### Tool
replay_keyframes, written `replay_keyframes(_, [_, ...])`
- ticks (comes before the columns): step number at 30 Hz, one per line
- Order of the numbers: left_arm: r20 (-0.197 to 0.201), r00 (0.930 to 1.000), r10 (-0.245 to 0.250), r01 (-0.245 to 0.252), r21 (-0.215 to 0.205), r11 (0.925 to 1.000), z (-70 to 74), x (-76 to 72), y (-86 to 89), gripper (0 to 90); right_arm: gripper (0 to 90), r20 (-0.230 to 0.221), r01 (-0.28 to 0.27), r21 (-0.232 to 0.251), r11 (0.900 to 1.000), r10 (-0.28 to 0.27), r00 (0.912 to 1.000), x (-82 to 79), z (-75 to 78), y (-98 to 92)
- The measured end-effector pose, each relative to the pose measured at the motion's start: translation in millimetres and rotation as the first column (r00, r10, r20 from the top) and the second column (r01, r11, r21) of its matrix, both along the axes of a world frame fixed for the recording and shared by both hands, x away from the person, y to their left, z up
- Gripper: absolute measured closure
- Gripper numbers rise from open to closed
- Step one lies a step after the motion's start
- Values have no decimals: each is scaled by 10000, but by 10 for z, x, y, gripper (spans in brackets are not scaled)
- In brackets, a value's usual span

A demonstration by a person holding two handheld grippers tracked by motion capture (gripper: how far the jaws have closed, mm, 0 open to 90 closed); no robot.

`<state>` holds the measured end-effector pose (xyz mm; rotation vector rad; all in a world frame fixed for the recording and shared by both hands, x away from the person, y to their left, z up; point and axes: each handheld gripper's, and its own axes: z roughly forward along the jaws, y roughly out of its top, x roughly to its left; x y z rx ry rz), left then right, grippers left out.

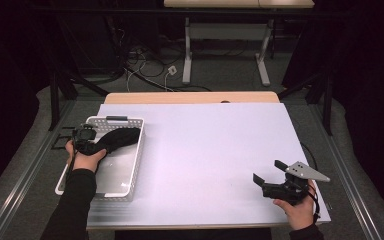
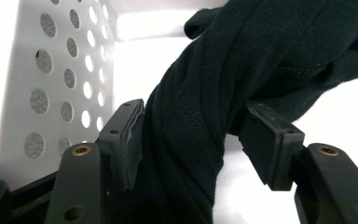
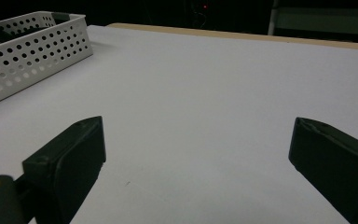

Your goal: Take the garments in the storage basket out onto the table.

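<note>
Black jaws of the left gripper stand on either side of a twisted length of black cloth, and in the left gripper view both pads press against the fabric, pinching it where it is bunched into a thick rope. The cloth runs up and away from the jaws, widening into a loose fold toward the top right of that view. Behind it is the white perforated wall of a basket, with round holes in rows. From the high view, the left gripper sits over the near-left part of the white basket, held by the person's left hand, and the black cloth stretches from the jaws across the far end of the basket, one end draped onto its right rim. The basket lies at the left edge of a white table. Well apart, near the front right corner of the table, the right hand holds the right gripper with its jaws spread wide and nothing between them; the right gripper view looks low across the bare tabletop, with the basket far off at the upper left.
</note>
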<state>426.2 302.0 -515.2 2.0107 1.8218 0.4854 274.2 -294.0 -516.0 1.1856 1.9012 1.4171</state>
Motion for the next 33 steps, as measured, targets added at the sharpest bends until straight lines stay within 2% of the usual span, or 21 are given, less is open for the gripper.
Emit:
replay_keyframes(6, [-151,9999,53,-53,-26,10000,-9,5,26,485,35,-36,-51,-56,10000,50,10000,1,-1,3])
replay_keyframes(10, [-152,9999,20,-18,92,10000,-3,2,21,569,36,-62,-46,-54,10000,46,10000,2,-3,2])
replay_keyframes(16, [-155,9998,-141,145,258,9996,4,-3,7,629,40,-86,-51,-65,10000,51,10000,2,-3,2])
replay_keyframes(26, [53,9998,-216,215,188,9996,40,-31,9,678,51,-126,-26,-64,10000,25,9999,5,-7,0])
replay_keyframes(33, [407,9989,-242,242,8,9997,98,-77,17,682,54,-128,26,-6,10000,-26,9999,5,-7,-6])
